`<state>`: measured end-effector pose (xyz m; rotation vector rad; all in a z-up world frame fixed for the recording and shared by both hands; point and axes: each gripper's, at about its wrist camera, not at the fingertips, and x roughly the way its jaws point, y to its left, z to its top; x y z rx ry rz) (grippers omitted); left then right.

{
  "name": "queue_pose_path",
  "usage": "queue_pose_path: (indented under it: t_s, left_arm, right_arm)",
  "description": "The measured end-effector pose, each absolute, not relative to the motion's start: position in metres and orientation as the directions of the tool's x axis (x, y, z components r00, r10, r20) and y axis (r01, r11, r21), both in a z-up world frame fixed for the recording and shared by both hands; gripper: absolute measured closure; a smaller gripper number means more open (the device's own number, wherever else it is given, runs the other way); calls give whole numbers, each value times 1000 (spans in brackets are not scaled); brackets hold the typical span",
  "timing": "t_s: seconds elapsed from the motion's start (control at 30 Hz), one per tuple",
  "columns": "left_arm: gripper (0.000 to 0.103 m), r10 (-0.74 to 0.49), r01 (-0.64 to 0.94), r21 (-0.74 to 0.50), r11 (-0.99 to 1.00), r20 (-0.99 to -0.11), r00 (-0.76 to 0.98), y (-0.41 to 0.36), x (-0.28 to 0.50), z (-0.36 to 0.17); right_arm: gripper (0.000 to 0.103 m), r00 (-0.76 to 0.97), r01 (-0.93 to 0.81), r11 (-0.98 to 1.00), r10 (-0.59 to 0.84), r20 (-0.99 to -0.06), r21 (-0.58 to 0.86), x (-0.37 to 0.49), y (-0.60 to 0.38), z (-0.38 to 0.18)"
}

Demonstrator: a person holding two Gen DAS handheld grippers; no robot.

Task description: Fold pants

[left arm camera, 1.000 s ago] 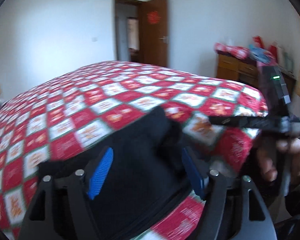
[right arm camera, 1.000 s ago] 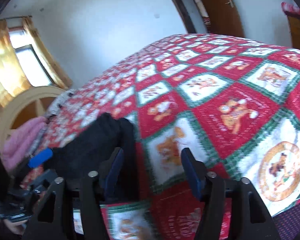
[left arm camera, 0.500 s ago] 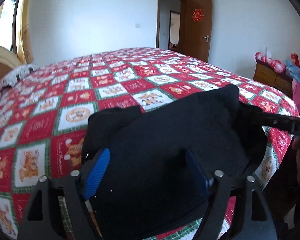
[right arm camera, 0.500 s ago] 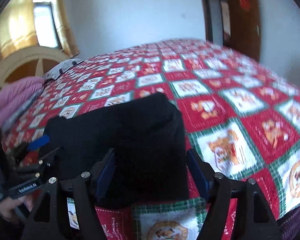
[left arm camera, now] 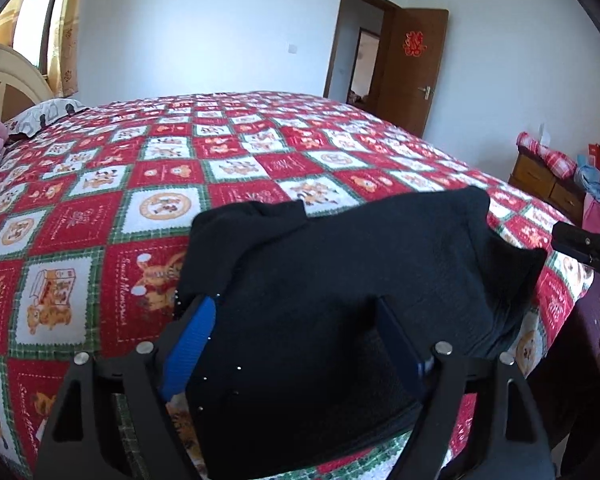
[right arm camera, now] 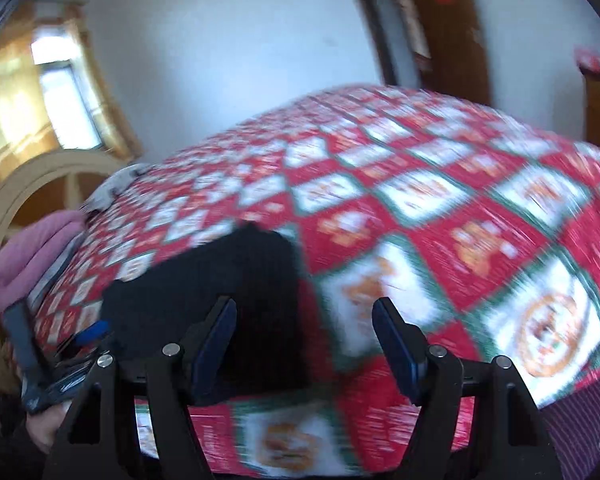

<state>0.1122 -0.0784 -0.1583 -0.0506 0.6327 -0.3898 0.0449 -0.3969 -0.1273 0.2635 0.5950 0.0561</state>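
Note:
The black pants [left arm camera: 340,280] lie folded in a thick bundle near the front edge of the bed with the red, white and green patterned quilt [left arm camera: 180,184]. My left gripper [left arm camera: 296,332] is open and empty, its blue-padded fingers spread just above the near part of the bundle. In the blurred right wrist view the pants [right arm camera: 220,280] lie at the left. My right gripper [right arm camera: 304,332] is open and empty, over the bundle's right edge and the quilt [right arm camera: 460,220]. The right gripper's body shows at the far right of the left wrist view [left arm camera: 584,244].
A headboard [left arm camera: 4,80], pillow [left arm camera: 44,116] and pink bedding [right arm camera: 32,256] are at the left end of the bed. A wooden dresser [left arm camera: 548,184] with clothes on it stands at the right. An open brown door [left arm camera: 412,68] is in the far wall.
Both grippers have pulled back and swung; the left view now looks squarely over the folded pants. The right gripper has moved right, off the bundle, and its view is blurred.

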Motion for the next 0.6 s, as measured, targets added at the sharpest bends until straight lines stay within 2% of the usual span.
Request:
queue_pose_path:
  t_s: [0.1,0.17,0.2,0.27,0.33,0.43,0.5,0.6]
  left_arm:
    - [17,-360,325,-164,931,-544,758,-73,110,-154]
    - [9,-351,311,-167,936,-533,770,-68,110,-153]
    - [6,-344,301,-170,938,-532,774,-66,110,-154]
    - [6,-341,291,-179,940,-541,769,-63,113,-158]
    - [6,-336,284,-180,942,-553,762,-63,115,-163]
    - [3,-325,276,-174,945,-575,751,-63,119,-169]
    - [1,-335,273,-194,942,-575,746,-60,120,-172]
    - [1,-346,266,-221,938,-581,737,-55,121,-174]
  right_arm:
    - [32,842,-82,979,169,-513,187,46,-364,-120]
    - [54,820,-92,986,154,-551,139,56,-351,-124]
    - [59,800,-80,986,150,-581,144,62,-351,-130]
    - [85,754,-40,985,139,-641,166,74,-359,-144]
    - [93,724,-35,976,172,-668,214,77,-370,-153]
    - [97,734,-40,957,224,-641,289,68,-383,-144]
    - [97,749,-33,965,196,-632,261,62,-386,-139]
    - [97,706,9,980,134,-695,197,69,-388,-159]
